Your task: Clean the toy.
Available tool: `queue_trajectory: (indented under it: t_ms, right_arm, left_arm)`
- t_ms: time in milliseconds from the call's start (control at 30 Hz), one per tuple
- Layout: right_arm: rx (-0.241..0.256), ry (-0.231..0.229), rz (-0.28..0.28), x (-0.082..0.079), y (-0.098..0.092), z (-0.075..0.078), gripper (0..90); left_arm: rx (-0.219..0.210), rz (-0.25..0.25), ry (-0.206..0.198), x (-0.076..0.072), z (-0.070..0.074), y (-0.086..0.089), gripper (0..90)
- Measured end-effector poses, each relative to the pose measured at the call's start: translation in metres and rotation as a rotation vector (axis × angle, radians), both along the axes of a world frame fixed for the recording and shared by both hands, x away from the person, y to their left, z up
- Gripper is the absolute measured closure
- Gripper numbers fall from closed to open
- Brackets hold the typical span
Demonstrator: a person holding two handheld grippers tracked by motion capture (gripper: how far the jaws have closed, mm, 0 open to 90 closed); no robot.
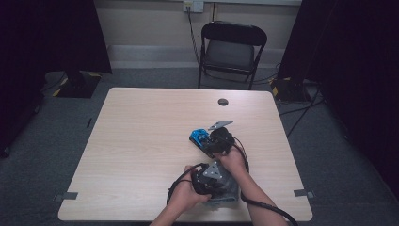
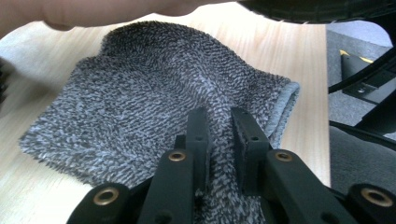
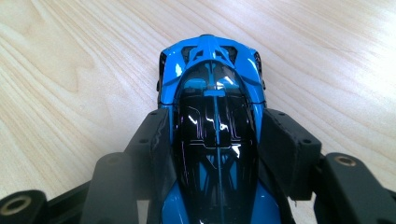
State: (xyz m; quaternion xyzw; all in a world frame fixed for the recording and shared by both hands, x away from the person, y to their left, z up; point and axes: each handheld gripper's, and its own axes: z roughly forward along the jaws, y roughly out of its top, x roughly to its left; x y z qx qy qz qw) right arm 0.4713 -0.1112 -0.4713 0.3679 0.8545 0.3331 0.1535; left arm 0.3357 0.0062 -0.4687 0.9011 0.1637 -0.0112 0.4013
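So I've got my right gripper (image 3: pixel 217 135) clamped on the sides of the blue toy car (image 3: pixel 212 126) mid-table and my left gripper (image 2: pixel 219 135) pinching the grey towel (image 2: pixel 154 102) near the front edge, so I reckon wiping hasn't started.

Dim vignetted high view, glare on toy car (image 3: pixel 215 140), jaws perhaps slightly blurred
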Motion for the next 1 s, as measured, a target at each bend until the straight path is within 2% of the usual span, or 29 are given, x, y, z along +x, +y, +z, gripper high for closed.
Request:
queue_trajectory:
  t_ms: [267,367,433,567,767,1000]
  right_arm:
    - [0.032,0.005,-0.004,0.000,-0.004,-0.002,43.1]
    - [0.010,0.004,0.014,-0.001,-0.004,0.000,42.6]
    - [0.021,0.011,0.016,-0.001,-0.006,0.001,35.9]
    - [0.045,-0.003,0.029,-0.001,-0.014,0.008,31.9]
    - [0.082,-0.020,0.035,-0.003,-0.025,0.022,31.5]
    - [0.089,-0.027,0.028,-0.007,-0.044,0.023,29.1]
  left_arm:
    - [-0.020,0.000,-0.006,0.000,0.003,0.001,78.4]
    - [-0.019,-0.004,-0.006,-0.001,0.002,0.002,78.4]
    - [-0.017,-0.006,-0.006,-0.001,0.002,0.002,78.4]
    - [-0.015,0.001,-0.014,0.000,0.003,0.002,78.4]
    - [-0.028,0.000,-0.026,0.002,0.006,-0.002,78.4]
    - [-0.044,-0.017,-0.047,0.005,0.012,-0.010,78.4]
